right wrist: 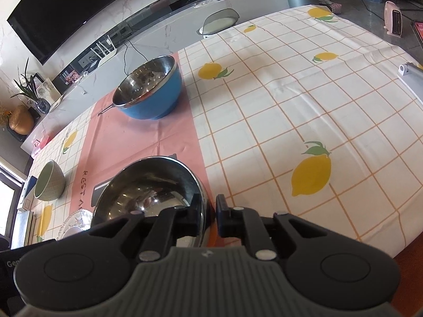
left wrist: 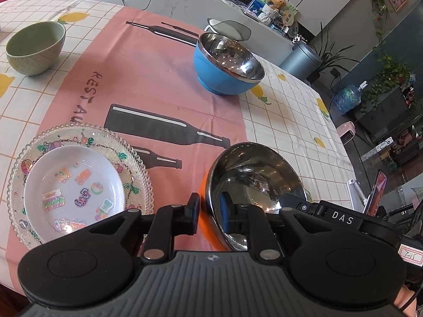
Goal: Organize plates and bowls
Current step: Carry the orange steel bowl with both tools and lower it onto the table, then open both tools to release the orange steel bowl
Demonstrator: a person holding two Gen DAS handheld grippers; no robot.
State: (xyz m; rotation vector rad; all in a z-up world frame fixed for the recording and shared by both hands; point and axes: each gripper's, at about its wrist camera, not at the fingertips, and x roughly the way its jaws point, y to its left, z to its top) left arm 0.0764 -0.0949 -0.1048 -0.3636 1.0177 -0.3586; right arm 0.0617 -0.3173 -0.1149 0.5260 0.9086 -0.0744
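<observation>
An orange bowl with a steel lining (left wrist: 253, 185) sits near the table's front edge; it also shows in the right wrist view (right wrist: 150, 185). My left gripper (left wrist: 210, 211) is shut on its left rim, one finger inside and one outside. My right gripper (right wrist: 208, 212) is shut on its right rim the same way. A blue steel-lined bowl (left wrist: 224, 66) stands farther back on the pink mat, also in the right wrist view (right wrist: 150, 89). A green bowl (left wrist: 35, 47) stands at the far left. A white sticker dish (left wrist: 74, 190) rests on a clear beaded plate (left wrist: 142, 174).
The table has a lemon-print cloth (right wrist: 290, 105) with a pink mat (left wrist: 148, 84) over it. A white stand (right wrist: 412, 79) sits at the right edge. A chair (left wrist: 230, 29) stands behind the table's far side.
</observation>
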